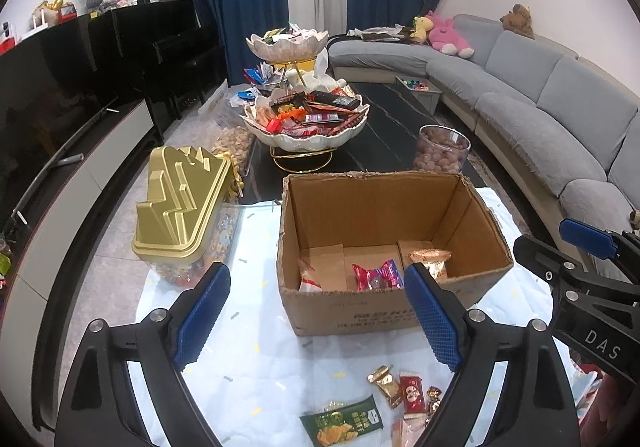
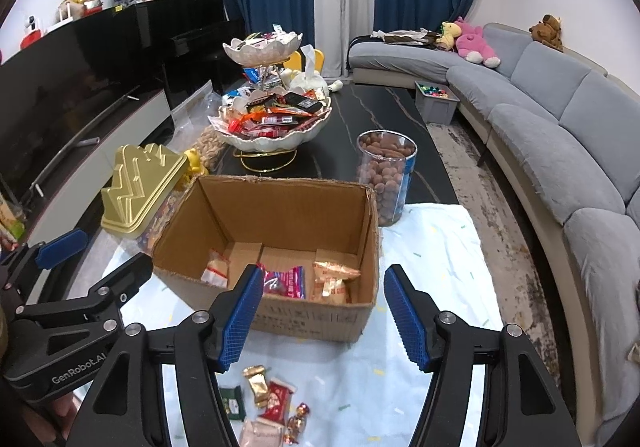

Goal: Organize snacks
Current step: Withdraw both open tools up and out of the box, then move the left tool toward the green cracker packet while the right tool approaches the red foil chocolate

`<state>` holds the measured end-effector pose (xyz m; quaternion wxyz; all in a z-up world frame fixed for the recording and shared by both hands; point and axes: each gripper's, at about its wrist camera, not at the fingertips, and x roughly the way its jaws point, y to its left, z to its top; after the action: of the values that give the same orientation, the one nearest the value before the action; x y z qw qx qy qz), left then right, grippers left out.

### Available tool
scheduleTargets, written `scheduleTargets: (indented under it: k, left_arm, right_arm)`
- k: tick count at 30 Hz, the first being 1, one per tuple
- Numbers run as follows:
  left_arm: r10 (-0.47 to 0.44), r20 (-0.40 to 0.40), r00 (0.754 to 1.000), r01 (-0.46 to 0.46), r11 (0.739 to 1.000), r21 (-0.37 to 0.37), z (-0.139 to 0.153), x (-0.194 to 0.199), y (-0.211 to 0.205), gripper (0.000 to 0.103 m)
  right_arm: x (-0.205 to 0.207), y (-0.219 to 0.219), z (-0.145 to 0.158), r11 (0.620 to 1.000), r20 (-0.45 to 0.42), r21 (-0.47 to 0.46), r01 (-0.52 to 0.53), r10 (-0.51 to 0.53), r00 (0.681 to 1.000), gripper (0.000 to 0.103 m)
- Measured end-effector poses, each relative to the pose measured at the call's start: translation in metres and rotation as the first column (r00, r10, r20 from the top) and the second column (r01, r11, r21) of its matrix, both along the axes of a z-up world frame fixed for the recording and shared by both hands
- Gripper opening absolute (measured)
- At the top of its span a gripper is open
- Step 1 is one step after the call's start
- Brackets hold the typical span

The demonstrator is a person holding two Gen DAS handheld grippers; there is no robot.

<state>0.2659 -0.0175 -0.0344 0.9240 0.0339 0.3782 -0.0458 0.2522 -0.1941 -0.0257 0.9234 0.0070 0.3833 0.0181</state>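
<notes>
The left gripper stands wide, with nothing between its blue pads, and the right gripper is also apart and empty. Both hang above the pale cloth, just in front of the cardboard box.

The box is open at the top. Inside it lie a white packet, a pink packet and an orange packet. In the right wrist view the orange packet shows as two or three pieces, which the left view hides behind a pad.

Loose snacks lie on the cloth near the cameras. The left wrist view shows the whole green packet; the right view shows only one corner of it.

The gold lid of a container stands just left of the box, and a clear jar of brown nuts stands behind its right corner. The cloth to the right of the box is bare, and a rug lies between the table edge and the grey sofa.
</notes>
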Motion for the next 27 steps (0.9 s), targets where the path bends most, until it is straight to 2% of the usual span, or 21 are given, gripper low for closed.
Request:
scheduleTargets:
  k: [8,27]
  left_arm:
    - [-0.006,0.005,1.0,0.006,1.0,-0.002,0.0,-0.022,0.002,0.091]
    - [0.009,-0.059,0.998,-0.01,1.0,-0.012,-0.029,-0.066,0.008,0.091]
  right_arm:
    - [-0.018,0.0,-0.002,1.0,-0.006,0.009,-0.002,0.002,1.0,0.064]
    - [-0.055,0.004,-0.03,1.0,-0.064,0.007,-0.01,0.011,0.998,0.064]
